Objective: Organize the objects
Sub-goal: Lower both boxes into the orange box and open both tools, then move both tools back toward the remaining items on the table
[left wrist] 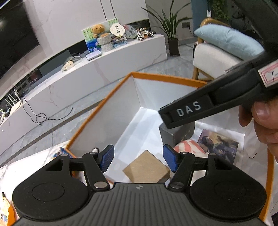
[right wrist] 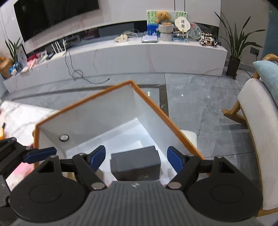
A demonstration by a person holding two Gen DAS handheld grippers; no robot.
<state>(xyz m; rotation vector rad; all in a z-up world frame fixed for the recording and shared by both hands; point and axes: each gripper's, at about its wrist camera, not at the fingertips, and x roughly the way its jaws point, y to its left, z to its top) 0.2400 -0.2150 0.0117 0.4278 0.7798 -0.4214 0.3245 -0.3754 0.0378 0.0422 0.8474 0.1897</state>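
Showing wooden block left-view only — grey box right

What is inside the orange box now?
Inside the orange box: a wooden block, a dark grey box, a striped item, a picture card. The grippers hide the near floor.

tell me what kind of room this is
Most likely a home living room: a large wall TV over a long white media console, an armchair with a blue cushion, and potted plants.
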